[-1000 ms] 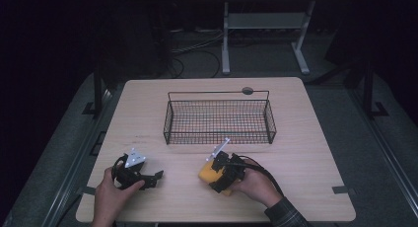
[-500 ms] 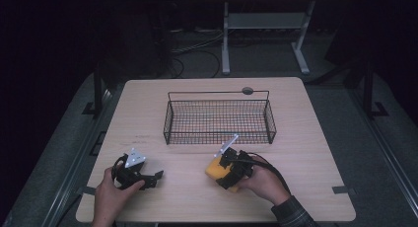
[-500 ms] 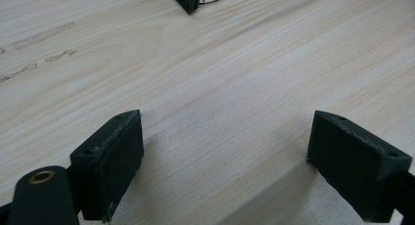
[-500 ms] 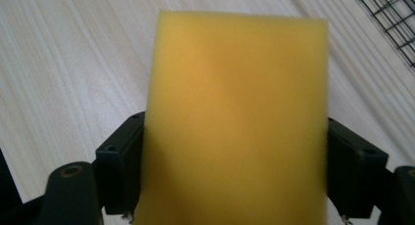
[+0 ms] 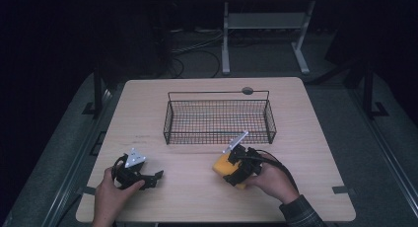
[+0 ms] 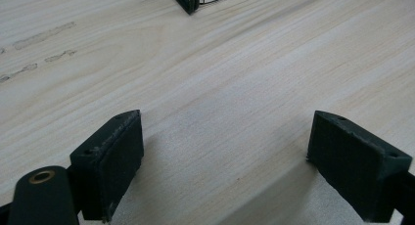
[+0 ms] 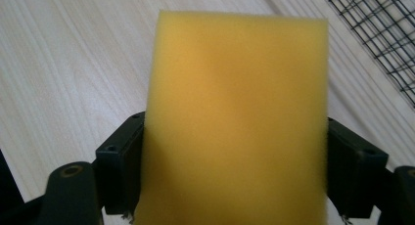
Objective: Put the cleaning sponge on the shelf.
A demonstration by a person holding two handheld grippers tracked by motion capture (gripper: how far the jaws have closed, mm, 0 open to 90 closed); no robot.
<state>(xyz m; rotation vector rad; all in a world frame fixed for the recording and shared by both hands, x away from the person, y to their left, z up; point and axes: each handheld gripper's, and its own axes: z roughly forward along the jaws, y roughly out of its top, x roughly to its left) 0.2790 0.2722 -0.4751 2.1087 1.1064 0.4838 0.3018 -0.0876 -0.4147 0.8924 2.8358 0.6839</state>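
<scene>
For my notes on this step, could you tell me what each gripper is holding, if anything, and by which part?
The right gripper holds the yellow sponge, clamped across its two long side edges near one end. The left gripper is open and holds nothing.

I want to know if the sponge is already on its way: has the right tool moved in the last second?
Yes. In the high view the right tool, shut on the yellow sponge, has shifted rightward and closer to the wire basket.
</scene>
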